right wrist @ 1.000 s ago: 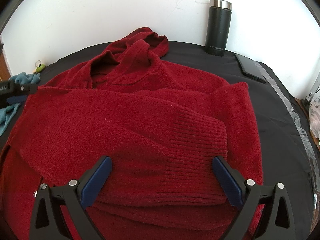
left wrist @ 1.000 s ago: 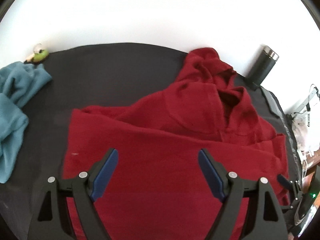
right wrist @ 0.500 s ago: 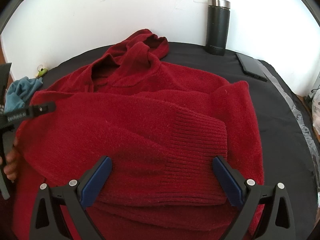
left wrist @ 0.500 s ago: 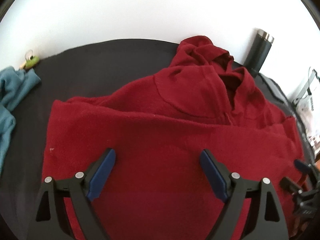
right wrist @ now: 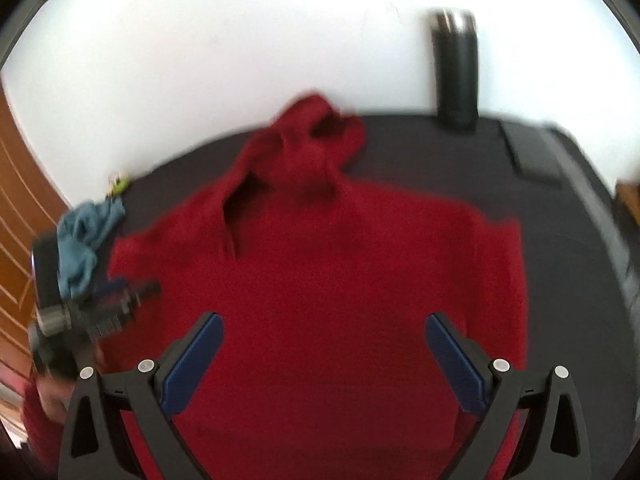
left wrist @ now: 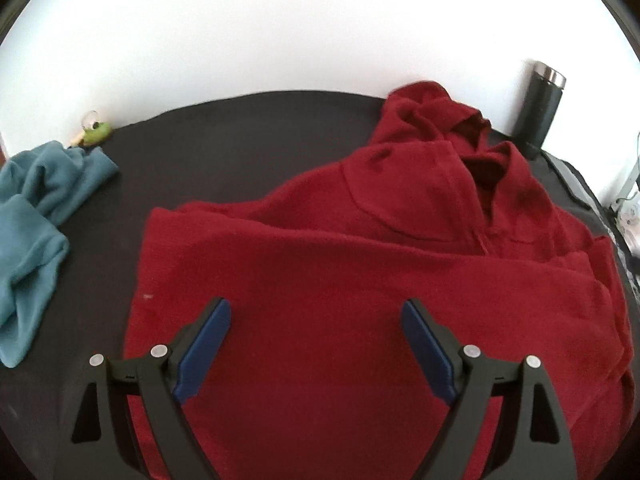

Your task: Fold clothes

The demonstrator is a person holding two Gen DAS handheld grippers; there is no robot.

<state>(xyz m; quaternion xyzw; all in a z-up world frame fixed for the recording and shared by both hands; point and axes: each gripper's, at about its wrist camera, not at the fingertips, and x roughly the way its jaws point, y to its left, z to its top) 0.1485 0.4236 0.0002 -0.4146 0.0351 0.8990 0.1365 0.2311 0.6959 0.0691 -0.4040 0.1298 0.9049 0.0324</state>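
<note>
Hoodie point(left wrist: 360, 312): a red fleece one, lying flat on the black desk point(left wrist: 240, 140) with its body spread wide and at least one sleeve laid across the chest (the right wrist view is too blurred to show the cuff). It fills the near half of both views, right under the grippers.

The left gripper point(left wrist: 316, 340) hangs over the hoodie's left part with its jaws spread wide and nothing between them. The right gripper point(right wrist: 324, 354) hangs over the middle of the body, likewise spread and empty.

By the look of the cloth it should be soft, thick and limp, of middling weight: it will sag and drag behind a single pinch, and the layers may slide on each other. The nap should give good friction against the pads. I would judge the best holds to be at the edges: the hem corners nearest the grippers, or the two side edges, taking all layers at once so the laid-over sleeve is not pulled loose.

Further back the hood point(left wrist: 436, 120) lies bunched and lumpy, a poor place to pinch. Beyond it stands a dark flask point(left wrist: 540, 108) by the wall; a blue cloth point(left wrist: 36, 216) lies crumpled at far left.
</note>
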